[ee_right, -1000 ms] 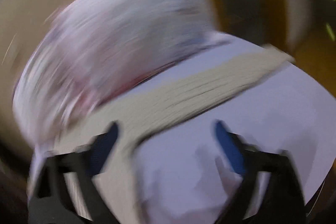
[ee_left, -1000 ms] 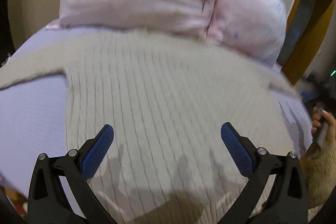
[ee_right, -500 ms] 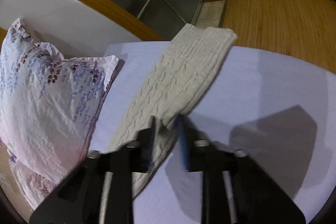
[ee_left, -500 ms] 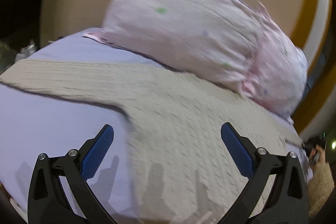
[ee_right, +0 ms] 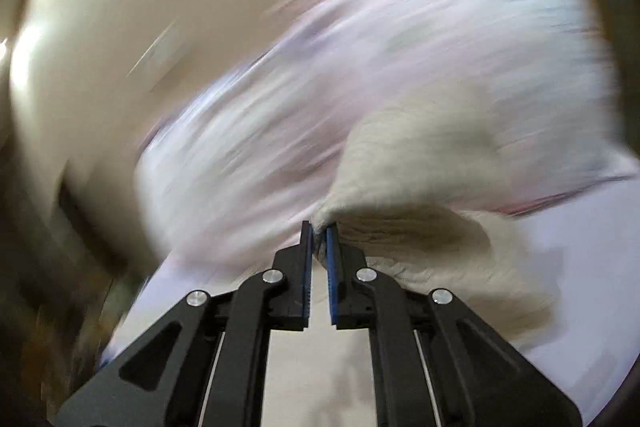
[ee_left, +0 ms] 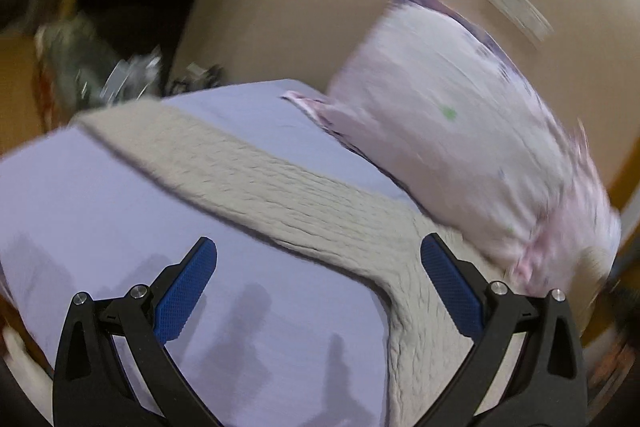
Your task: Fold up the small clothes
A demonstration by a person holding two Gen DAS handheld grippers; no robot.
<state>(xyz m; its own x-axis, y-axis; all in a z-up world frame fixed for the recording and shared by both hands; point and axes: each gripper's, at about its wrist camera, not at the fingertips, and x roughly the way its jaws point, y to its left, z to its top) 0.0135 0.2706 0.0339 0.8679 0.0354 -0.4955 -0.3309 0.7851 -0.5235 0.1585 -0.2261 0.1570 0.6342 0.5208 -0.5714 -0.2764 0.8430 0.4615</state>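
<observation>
A cream cable-knit sweater (ee_left: 304,203) lies on the lilac bed sheet (ee_left: 100,211). In the left wrist view one sleeve runs out to the upper left and the body drops to the lower right. My left gripper (ee_left: 318,267) is open and empty, hovering over the sheet just below that sleeve. In the right wrist view my right gripper (ee_right: 318,227) is shut on a fold of the sweater's other sleeve (ee_right: 416,183), which is lifted and bunched above the sheet. That view is blurred by motion.
A pale pink flowered pillow (ee_left: 448,147) leans against the beige headboard (ee_left: 340,7) at the back right; it also shows blurred in the right wrist view (ee_right: 360,75). Dark clutter (ee_left: 100,75) sits beyond the bed's far left corner.
My right gripper closed on the sleeve and lifted it, swinging left toward the pillow. My left gripper swung left from the sweater body to the left sleeve, staying open.
</observation>
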